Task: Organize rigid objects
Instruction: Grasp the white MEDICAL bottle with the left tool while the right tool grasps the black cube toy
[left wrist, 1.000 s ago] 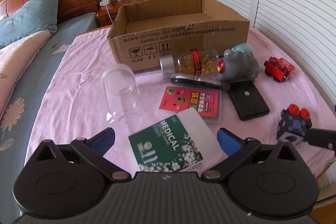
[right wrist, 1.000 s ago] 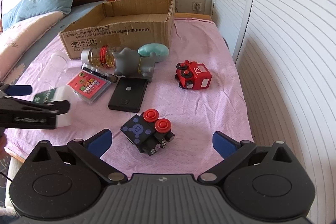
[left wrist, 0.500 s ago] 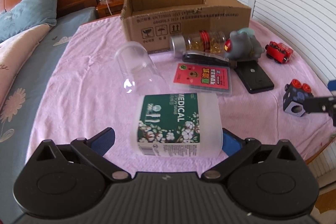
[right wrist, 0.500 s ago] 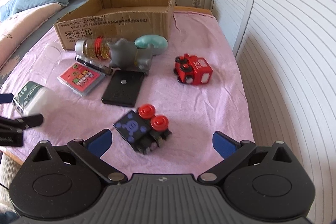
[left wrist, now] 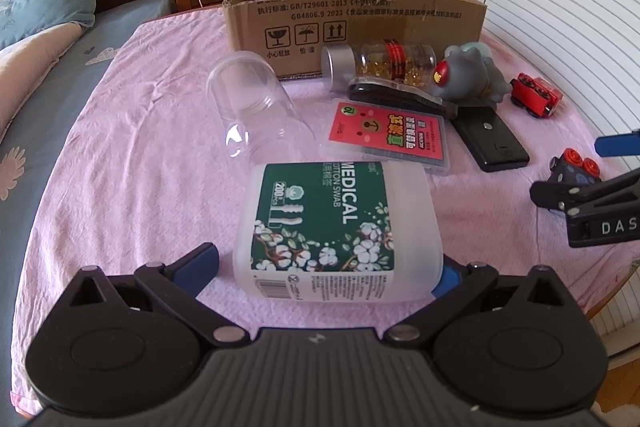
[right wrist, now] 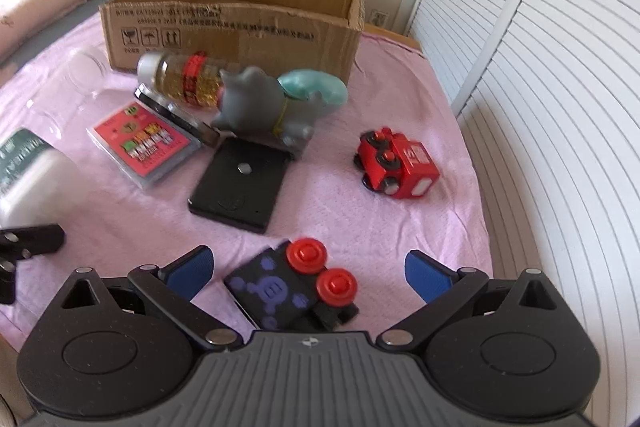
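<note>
Both claws are spread wide and empty, the left claw [left wrist: 326, 269] straddling the swab tub [left wrist: 338, 231] and the right claw [right wrist: 308, 271] straddling the black toy [right wrist: 294, 287], seemingly so each can be gripped for the box [left wrist: 352, 15] ahead.

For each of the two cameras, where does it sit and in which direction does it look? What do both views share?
Left wrist: on the left gripper, low over the pink cloth, facing the cardboard box; its fingers flank the swab tub; the right gripper's tip shows at the right edge.
Right wrist: on the right gripper, facing the same box, open around the black cube; the left gripper's tip shows at the left edge.
Shared: box, tub, red card case, grey toy, red truck.
</note>
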